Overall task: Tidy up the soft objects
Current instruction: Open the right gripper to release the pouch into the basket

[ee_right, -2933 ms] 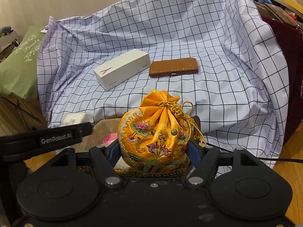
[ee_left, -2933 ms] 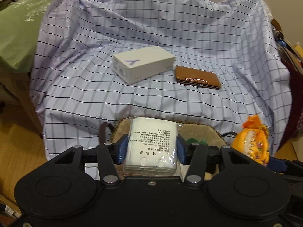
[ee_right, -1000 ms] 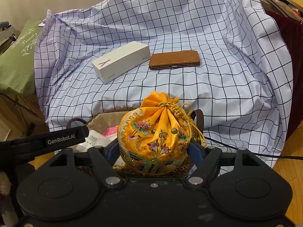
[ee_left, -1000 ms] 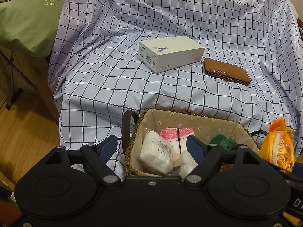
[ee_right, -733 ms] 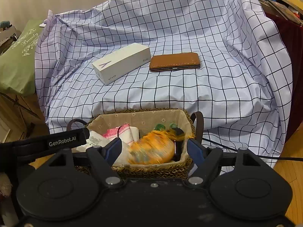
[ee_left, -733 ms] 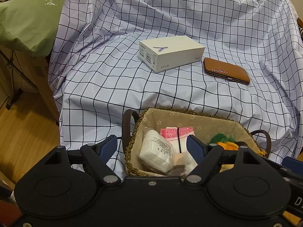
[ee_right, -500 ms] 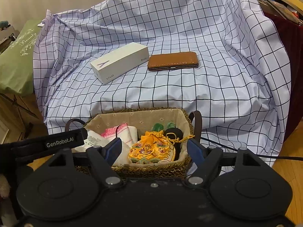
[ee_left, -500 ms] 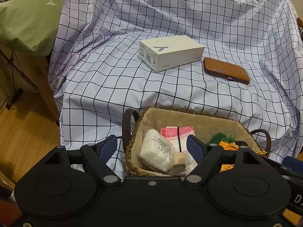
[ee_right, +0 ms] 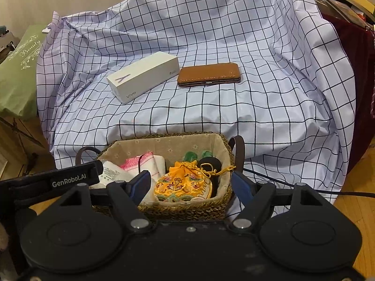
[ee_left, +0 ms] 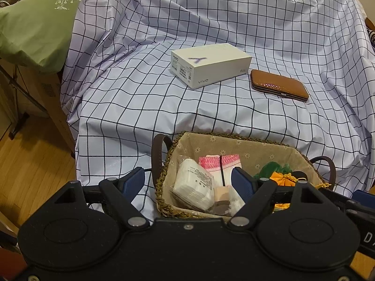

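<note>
The yellow embroidered pouch (ee_right: 185, 185) lay inside the woven basket (ee_right: 187, 207), beside the white packet (ee_left: 194, 183) and pink cloth (ee_left: 220, 162). You had just let it drop from your right gripper (ee_right: 191, 186), whose jaws stood spread and empty above it. Your left gripper (ee_left: 187, 181) was also spread, holding nothing. Earlier, each gripper pinched one item; now only the white box (ee_left: 211, 64) and brown case (ee_left: 279, 85) stayed on the checked sheet (ee_left: 140, 107).

The basket (ee_right: 187, 208) stands on the floor before the covered seat (ee_right: 257, 107). In it, the tissue pack (ee_left: 194, 185) lies left, the pouch (ee_right: 185, 185) right. On the seat, the box (ee_right: 143, 79) lies left of the wallet (ee_right: 208, 75).
</note>
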Demonstrator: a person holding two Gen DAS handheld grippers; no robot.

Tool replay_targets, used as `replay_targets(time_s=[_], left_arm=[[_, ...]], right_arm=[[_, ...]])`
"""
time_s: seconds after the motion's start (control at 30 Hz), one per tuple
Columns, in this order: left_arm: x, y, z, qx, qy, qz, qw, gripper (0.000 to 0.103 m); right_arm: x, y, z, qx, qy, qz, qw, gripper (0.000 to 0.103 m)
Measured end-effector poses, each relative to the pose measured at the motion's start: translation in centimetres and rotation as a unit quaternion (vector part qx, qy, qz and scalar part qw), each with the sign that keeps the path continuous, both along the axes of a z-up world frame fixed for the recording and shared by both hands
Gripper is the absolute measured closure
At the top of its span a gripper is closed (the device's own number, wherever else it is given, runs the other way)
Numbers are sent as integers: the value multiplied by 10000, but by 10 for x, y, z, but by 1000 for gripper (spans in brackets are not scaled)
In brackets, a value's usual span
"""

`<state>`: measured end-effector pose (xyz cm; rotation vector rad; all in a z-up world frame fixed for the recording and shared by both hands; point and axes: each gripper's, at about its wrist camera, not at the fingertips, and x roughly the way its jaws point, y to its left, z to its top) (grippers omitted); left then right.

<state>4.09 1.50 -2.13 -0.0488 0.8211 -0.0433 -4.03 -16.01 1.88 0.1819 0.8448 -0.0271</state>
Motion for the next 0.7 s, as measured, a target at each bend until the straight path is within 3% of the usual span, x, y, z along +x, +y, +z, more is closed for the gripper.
replay_targets(time_s=[0.27,0.37,0.7], left_arm=[[-1,-1,1,35,-7,-34,10000,25],[-2,-2,2,53,-31,-43,10000,16],[-5,-2,4,126,-91,-45,9999,15]], right_arm=[[0,-1,-1,-3,14,-8,10000,27],[0,-1,-1,-1,16,-7,10000,27],[-1,-2,-1,-5,20,-10,10000,27]])
